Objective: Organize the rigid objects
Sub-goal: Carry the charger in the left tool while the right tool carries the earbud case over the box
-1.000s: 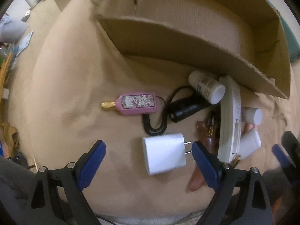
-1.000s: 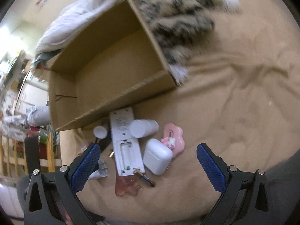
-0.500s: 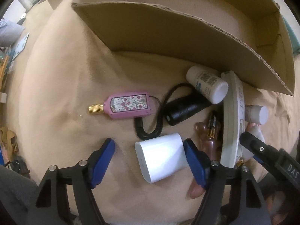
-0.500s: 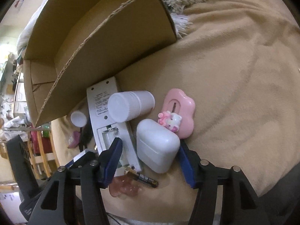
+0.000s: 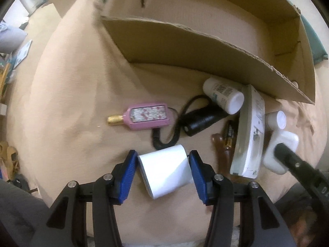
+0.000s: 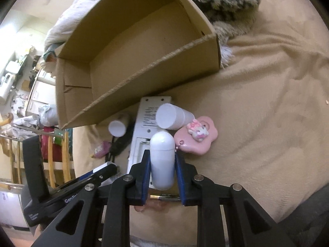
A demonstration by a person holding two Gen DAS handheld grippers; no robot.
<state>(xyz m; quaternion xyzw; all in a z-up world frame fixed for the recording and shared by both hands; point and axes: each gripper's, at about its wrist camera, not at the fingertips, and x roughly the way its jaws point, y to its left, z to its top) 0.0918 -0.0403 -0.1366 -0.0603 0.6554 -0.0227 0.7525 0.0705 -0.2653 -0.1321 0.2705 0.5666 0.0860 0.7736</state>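
Since the earlier frames both pairs of jaws have been closing on what lay between them; the left gripper (image 5: 163,169), wide apart a second ago, is now drawn in around the white charger (image 5: 165,173), and the right gripper (image 6: 162,169) is clamped on the white earbud case (image 6: 162,160), which is now stood on edge between the blue pads. On the left, the pads are seen at the charger's two sides, seemingly just touching; whether a firm hold has been made cannot be told. The cardboard box (image 5: 185,47) is seen beyond the clutter, open and apparently empty, and is judged to be the place for everything; neither held thing is in it yet. Just beside the charger a black cord (image 5: 164,140) is coiled, running to a black cylinder (image 5: 202,121); a pink perfume bottle (image 5: 147,117), a white bottle (image 5: 223,94), a white remote (image 5: 249,135) and batteries (image 5: 230,133) are left on the beige blanket (image 5: 61,113). The charger sits skewed between the pads, so it could twist or slip when lifted; the smooth rounded case could squirt out of so narrow a pinch; the pink charm (image 6: 196,134) touching the case might be dragged along; the two grippers, near each other, could collide on the way to the box.
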